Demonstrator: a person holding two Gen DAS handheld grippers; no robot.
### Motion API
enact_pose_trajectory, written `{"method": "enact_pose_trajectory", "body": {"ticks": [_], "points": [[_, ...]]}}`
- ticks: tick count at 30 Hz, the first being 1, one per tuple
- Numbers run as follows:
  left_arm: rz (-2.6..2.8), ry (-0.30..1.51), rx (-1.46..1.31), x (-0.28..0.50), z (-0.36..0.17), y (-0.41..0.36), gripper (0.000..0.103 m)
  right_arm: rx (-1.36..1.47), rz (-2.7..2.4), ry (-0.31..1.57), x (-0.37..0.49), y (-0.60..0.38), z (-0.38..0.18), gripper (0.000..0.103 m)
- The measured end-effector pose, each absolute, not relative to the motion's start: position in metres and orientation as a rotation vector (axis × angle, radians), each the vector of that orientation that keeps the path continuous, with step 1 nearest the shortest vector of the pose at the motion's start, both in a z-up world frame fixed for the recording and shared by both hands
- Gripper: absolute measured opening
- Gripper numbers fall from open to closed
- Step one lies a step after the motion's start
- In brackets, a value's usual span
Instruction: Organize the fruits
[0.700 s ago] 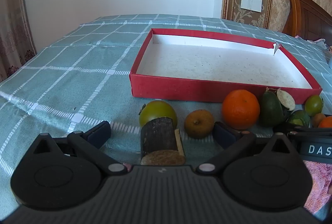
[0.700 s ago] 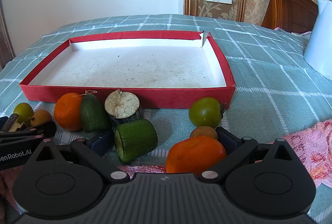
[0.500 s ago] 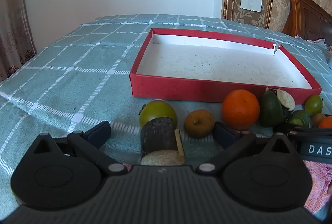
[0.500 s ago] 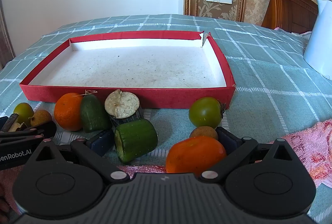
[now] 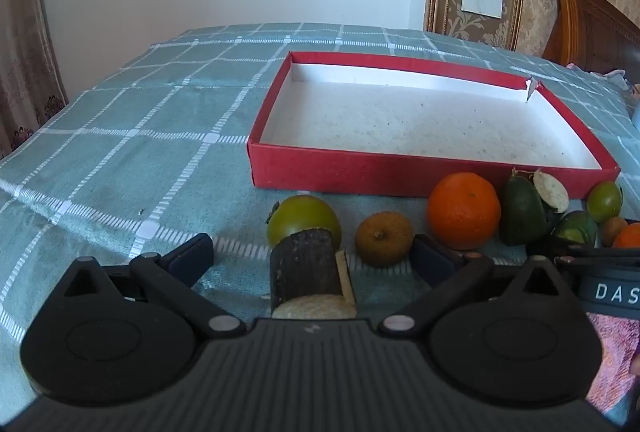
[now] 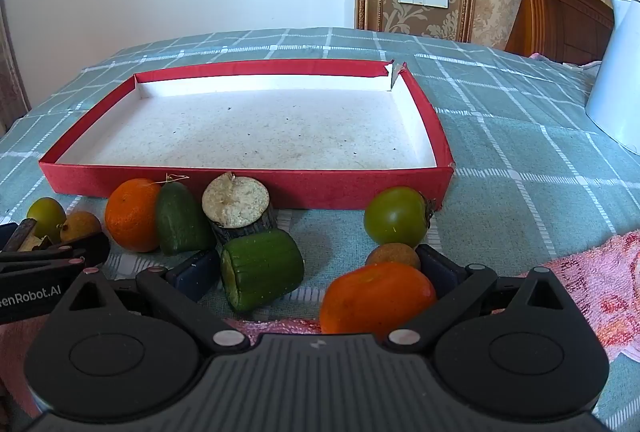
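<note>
The red tray (image 6: 248, 184) lies empty on the checked bedspread (image 5: 120, 136), with all the fruits in a row along its near wall. The left tongs (image 5: 312, 258) gape wide around a dark cut stub (image 5: 306, 272), not pressing it. The right tongs (image 6: 316, 270) stand wide too, with a green cut piece (image 6: 262, 270) and an orange persimmon (image 6: 376, 296) between them, unclamped.

Red tray (image 6: 256, 188): matt card walls, speckled white paper floor. In front of it: glossy orange persimmon (image 6: 376, 298), dimpled orange (image 6: 130, 214), rough-barked log piece (image 5: 306, 272). Beneath it: woven checked cloth (image 5: 120, 160). Right: pink terry towel (image 6: 600, 284).
</note>
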State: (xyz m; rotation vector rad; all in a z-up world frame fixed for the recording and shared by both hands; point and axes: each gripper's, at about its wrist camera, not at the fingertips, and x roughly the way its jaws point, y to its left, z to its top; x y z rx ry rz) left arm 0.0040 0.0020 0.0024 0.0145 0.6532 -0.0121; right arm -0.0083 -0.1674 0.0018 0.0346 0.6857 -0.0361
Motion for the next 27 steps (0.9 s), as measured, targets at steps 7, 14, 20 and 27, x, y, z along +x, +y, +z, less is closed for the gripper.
{"method": "enact_pose_trajectory", "body": {"ticks": [7,14,20,27], "points": [[-0.015,0.675,0.016,0.010,0.004,0.000,0.103,0.035,-0.036,0.686,-0.009,-0.168,0.002,0.103],[-0.020,0.708,0.022,0.016,0.006,0.000,0.103,0.035,-0.036,0.686,-0.009,-0.168,0.002,0.103],[0.005,0.709,0.009,0.017,0.005,-0.001,0.103,0.035,-0.035,0.686,-0.009,-0.168,0.002,0.103],[0.011,0.707,0.005,0.016,0.005,-0.001,0.103,0.035,-0.035,0.686,-0.009,-0.168,0.002,0.103]]}}
